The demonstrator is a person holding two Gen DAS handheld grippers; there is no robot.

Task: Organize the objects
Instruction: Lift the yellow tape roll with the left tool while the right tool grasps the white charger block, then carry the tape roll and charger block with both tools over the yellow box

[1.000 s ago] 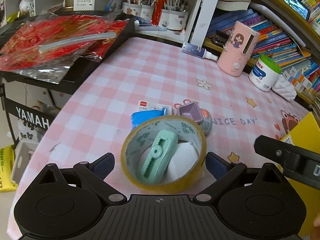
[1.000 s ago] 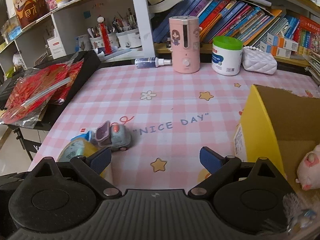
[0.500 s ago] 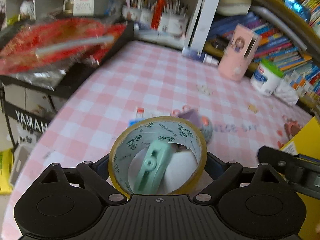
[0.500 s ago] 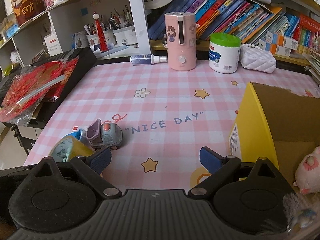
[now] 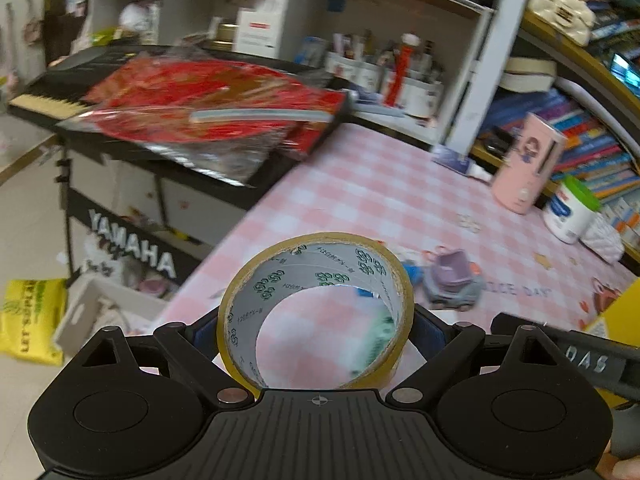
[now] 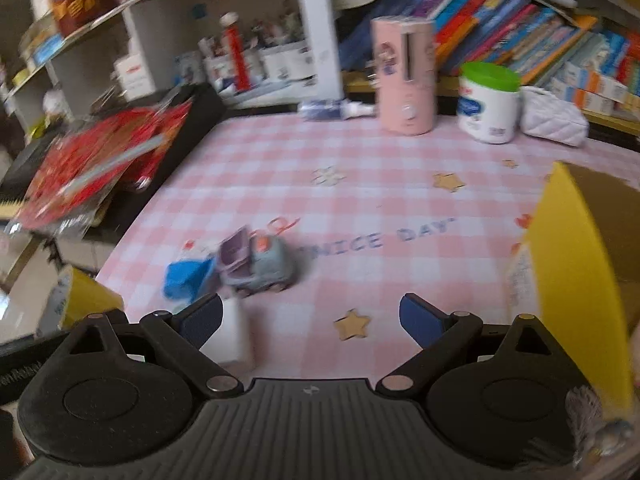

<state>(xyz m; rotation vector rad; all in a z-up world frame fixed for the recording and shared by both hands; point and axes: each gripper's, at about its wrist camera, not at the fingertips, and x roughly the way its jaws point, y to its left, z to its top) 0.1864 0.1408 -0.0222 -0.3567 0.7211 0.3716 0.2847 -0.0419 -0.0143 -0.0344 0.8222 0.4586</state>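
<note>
I see a glossy yellow tape roll [image 5: 316, 308], hollow ring, clamped between left gripper [image 5: 316, 330] pads; right gripper [image 6: 310, 316] wide, empty.

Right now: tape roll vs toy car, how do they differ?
The tape roll is clamped between the left gripper fingers, off the table; the toy car sits free on the checked tablecloth. The tape roll is a hollow yellowish ring; the toy car is a solid grey-and-purple body on wheels. The tape roll stands on edge; the toy car is upright. Neither is in the yellow box.
</note>
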